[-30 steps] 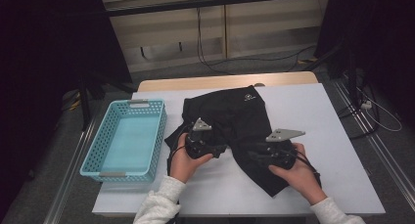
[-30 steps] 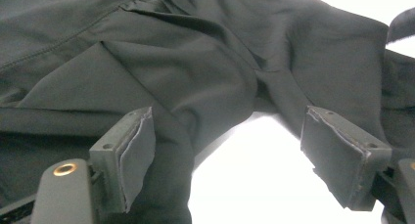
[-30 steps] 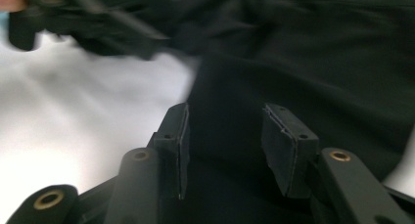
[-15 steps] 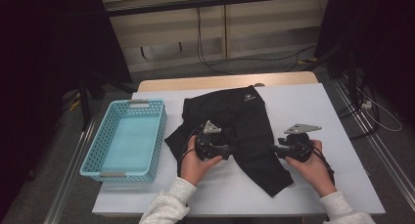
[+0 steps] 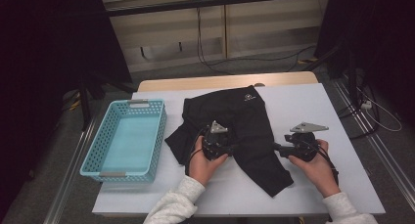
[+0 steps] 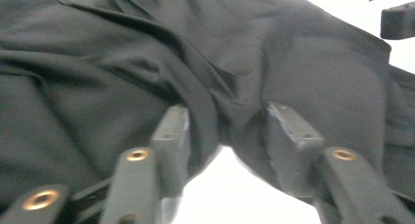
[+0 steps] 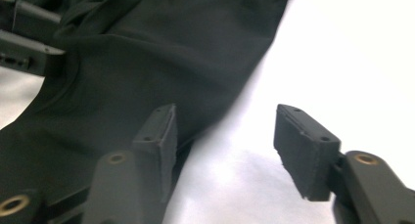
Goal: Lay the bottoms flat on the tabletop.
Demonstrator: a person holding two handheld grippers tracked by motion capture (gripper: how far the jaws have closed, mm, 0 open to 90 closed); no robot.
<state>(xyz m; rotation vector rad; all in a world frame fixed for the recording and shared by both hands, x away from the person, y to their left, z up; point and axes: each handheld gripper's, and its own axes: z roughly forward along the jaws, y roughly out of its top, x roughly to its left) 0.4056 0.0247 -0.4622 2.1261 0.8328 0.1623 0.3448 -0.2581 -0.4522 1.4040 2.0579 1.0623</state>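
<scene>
The left gripper (image 6: 225,131) had just been closing, a fold of the shorts (image 5: 244,121) bunched between its jaws. The right gripper (image 7: 222,136) had just been opening, empty, at the shorts' right edge.

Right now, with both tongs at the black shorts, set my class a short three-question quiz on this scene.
1. True or false: the blue basket has the black shorts in it.
2. Which tongs have a fold of cloth between the jaws: A the left tongs, B the right tongs, C neither?
3. Fill in: the shorts lie on the white ____.

Key: 1 false, the shorts lie spread beside the basket. 2 A; the left jaws have just been closing on a bunched fold, while the right jaws, just opening, straddle the cloth's edge without pressing it. 3 table.
</scene>
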